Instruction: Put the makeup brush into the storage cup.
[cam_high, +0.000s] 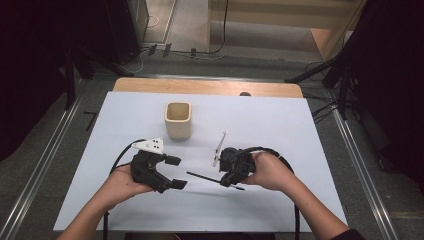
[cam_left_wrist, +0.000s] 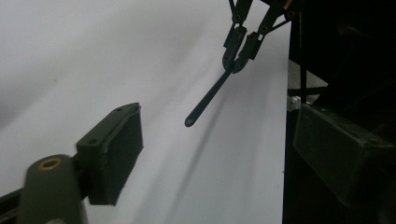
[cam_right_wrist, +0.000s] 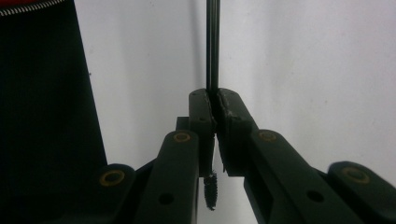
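Mascara wand (cam_high: 207, 177), thin blk rod, bristled tip

I see a white table top (cam_high: 280, 125) in the middle of the high view. A cream cup (cam_high: 178, 120) stands on it, a bit left of the middle, and its open top faces up. A strip of brown wood (cam_high: 207, 87) runs along the far edge, near the top. Grey floor (cam_high: 45, 165) lies on both sides, and black cables (cam_high: 320, 111) trail at the upper right
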